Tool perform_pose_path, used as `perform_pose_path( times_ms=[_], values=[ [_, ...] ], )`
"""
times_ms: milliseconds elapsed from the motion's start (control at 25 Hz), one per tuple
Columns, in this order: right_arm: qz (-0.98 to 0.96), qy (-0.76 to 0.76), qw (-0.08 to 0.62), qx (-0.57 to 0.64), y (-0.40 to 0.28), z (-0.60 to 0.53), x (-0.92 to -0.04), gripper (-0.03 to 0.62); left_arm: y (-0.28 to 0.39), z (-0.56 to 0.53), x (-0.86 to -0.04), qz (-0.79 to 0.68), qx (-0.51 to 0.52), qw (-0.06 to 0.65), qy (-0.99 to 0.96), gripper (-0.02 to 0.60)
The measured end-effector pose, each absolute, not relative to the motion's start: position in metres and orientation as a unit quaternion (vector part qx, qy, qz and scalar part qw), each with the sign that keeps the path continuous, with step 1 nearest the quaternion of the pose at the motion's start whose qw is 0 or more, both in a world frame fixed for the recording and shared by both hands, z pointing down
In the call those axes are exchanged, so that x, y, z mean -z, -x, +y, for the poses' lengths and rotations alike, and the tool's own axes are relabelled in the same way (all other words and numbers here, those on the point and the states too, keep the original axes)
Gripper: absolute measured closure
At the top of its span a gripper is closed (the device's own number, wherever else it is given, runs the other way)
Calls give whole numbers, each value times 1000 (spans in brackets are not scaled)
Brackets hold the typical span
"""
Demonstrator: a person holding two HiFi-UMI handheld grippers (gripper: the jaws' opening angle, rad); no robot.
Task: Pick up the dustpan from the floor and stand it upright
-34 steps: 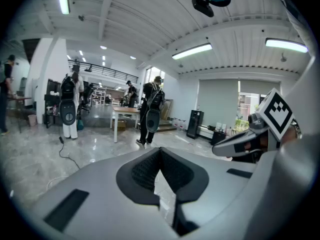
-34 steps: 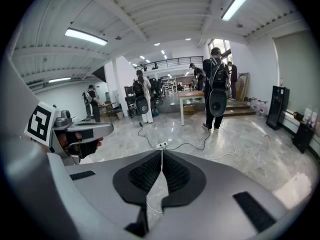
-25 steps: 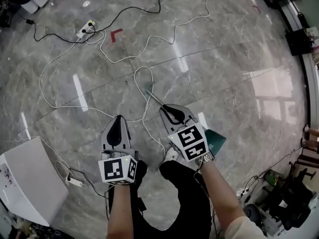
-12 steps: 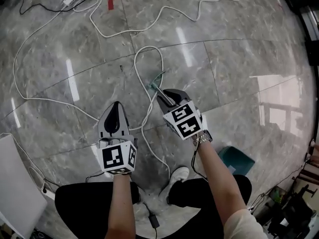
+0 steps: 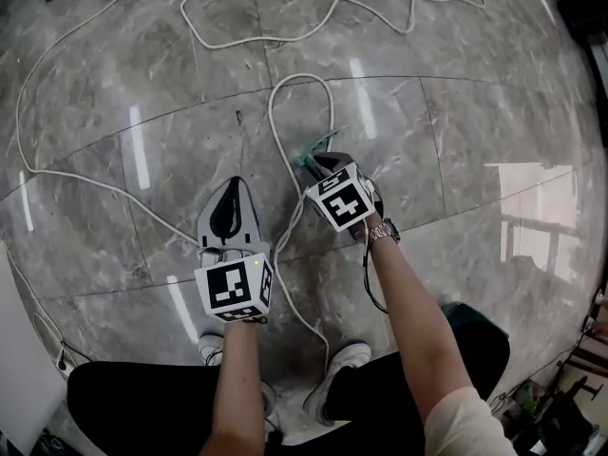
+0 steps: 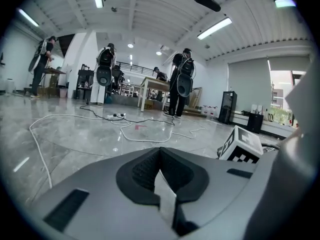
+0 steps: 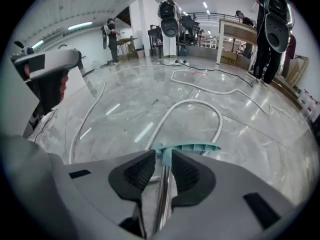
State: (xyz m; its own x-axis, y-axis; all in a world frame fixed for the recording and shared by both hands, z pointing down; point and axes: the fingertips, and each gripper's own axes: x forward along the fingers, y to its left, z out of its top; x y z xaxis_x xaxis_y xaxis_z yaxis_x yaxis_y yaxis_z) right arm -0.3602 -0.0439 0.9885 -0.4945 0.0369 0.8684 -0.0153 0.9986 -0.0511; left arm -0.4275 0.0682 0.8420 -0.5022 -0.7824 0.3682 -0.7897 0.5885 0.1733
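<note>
**Marble floor [image 5: 494, 103], right gripper [image 5: 321, 164] on dustpan [image 5: 307, 158]**

Head view: white cable [image 5: 275, 122] loops across the grey tiles. The left gripper [image 5: 231, 186] hangs over the floor, just beside the right gripper, which holds the dustpan's teal handle end.

Left gripper view: jaws pressed together, nothing between them.

Right gripper view: jaws clenched on the dustpan's metal shaft just below the teal T-grip, with the cable loop beyond.

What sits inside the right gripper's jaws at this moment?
The right gripper is shut on the dustpan's metal pole, just below its teal handle, which sticks out past the jaws. In that gripper's view, the rest of the pole is covered by the gripper body.
</note>
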Motion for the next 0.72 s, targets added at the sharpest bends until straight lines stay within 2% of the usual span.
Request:
perform_pose_path(
  times_ms=[440,720],
  values=[
    [-855,-15,518,-28,358,-54,-1020,502,419,56,-840,-854,-24,191,-484,574],
    [-898,-52,434,-51,355,-68,-967,502,413,40,-822,-845,-33,177,-503,574]
  ],
)
